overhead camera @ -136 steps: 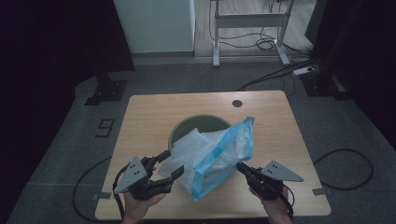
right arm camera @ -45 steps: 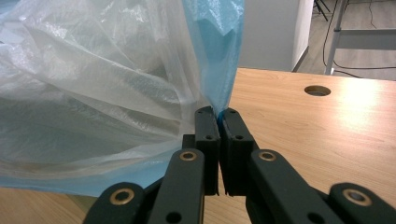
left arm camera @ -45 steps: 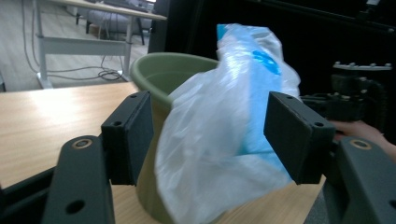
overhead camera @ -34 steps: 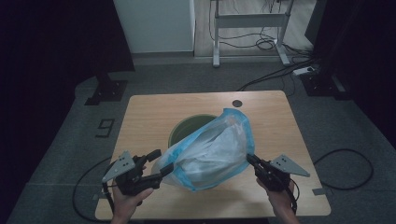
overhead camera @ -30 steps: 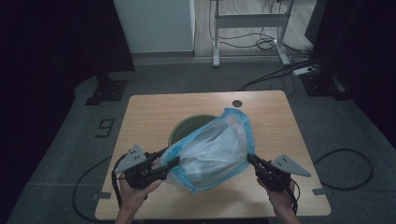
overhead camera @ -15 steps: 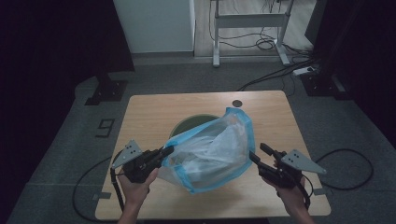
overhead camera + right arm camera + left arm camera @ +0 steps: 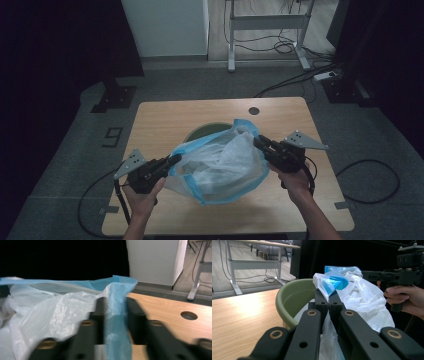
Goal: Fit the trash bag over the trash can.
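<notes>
We see a thin plastic bag, translucent white with a blue rim point(image 7: 222, 167), stretched between two hand-held grippers above the near half of the light wooden worktop point(image 7: 150, 120). The left gripper point(image 7: 172, 161) has its jaws closed tight on a fold of the bag's blue edge; in the left gripper view the film is pinched between them with no gap. The right gripper point(image 7: 258, 142) also has its jaws closed on the bag: in the right gripper view a strip of blue film runs down between them, though this view is blurred, so we cannot judge how firm this grip is.

We think the two grippers hold opposite sides of the rim so that the mouth of the bag opens wide. Behind the bag stands a round olive-green plastic bin point(image 7: 289, 296), near the middle of the worktop. The bag hangs partly over its near rim, so our judgement is that the bag is meant to line this bin.

Much of the bin is hidden by the bag in the high view, and we cannot tell if the bottom of the bag is already inside the bin. The inside of the bag is hard to read. The person's hands are visible, but the forearms are cut off at the bottom edge.
</notes>
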Demonstrator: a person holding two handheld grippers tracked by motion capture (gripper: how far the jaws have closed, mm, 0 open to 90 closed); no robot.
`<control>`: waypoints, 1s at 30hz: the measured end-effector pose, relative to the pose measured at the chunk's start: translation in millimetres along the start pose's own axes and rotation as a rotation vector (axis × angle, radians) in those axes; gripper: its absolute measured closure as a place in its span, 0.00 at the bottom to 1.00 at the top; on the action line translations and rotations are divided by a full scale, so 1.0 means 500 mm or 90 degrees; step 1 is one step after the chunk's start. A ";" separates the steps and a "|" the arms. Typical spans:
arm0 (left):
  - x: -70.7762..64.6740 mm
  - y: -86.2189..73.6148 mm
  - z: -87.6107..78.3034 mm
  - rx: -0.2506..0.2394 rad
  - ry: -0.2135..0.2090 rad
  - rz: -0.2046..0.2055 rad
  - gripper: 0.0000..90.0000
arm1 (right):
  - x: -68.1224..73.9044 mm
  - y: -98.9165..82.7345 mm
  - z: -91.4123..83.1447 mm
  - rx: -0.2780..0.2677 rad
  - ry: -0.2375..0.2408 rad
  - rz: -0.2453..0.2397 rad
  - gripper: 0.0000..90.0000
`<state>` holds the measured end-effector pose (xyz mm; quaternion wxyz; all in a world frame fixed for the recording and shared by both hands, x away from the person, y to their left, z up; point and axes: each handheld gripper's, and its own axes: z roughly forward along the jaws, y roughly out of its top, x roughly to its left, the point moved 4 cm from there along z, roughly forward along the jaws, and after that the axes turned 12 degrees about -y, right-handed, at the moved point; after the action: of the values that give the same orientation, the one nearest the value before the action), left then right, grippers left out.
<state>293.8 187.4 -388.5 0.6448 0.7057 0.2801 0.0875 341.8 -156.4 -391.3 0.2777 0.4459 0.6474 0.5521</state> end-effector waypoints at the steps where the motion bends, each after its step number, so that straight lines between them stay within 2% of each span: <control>1: 0.002 -0.001 -0.002 -0.003 0.001 -0.003 0.99 | 0.001 -0.001 0.000 -0.002 -0.005 -0.008 0.93; 4: 0.014 -0.003 -0.011 -0.014 0.015 -0.009 0.99 | -0.008 -0.003 0.000 -0.009 -0.042 -0.016 0.98; 7: 0.032 -0.007 -0.016 -0.016 0.045 -0.010 0.99 | -0.033 -0.004 0.007 -0.013 -0.082 -0.011 0.99; 12: 0.069 -0.009 -0.013 -0.020 0.071 -0.024 0.99 | -0.061 -0.004 0.034 -0.006 -0.114 -0.026 0.99; 17: 0.107 -0.014 0.002 -0.011 0.086 -0.046 0.99 | -0.065 -0.007 0.064 -0.005 -0.122 -0.028 0.98; 22: 0.144 -0.030 0.017 0.012 0.108 -0.064 0.99 | -0.066 -0.023 0.093 0.010 -0.130 -0.020 0.98; 24: 0.159 -0.041 0.027 0.027 0.114 -0.075 0.99 | -0.063 -0.033 0.105 0.018 -0.136 -0.030 0.98; 25: 0.172 -0.052 0.038 0.050 0.122 -0.085 0.99 | -0.062 -0.039 0.110 0.024 -0.136 -0.032 0.98; 26: 0.172 -0.052 0.038 0.050 0.122 -0.085 0.99 | -0.062 -0.039 0.110 0.024 -0.136 -0.032 0.98; 27: 0.178 -0.058 0.045 0.064 0.127 -0.088 0.99 | -0.061 -0.049 0.120 0.035 -0.136 -0.032 0.98; 30: 0.192 -0.074 0.063 0.089 0.123 -0.113 0.99 | -0.060 -0.066 0.138 0.055 -0.137 -0.031 0.98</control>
<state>378.2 209.5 -451.8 0.5694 0.7099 0.4071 0.0779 405.3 -150.6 -443.4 0.3393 0.4985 0.6476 0.4658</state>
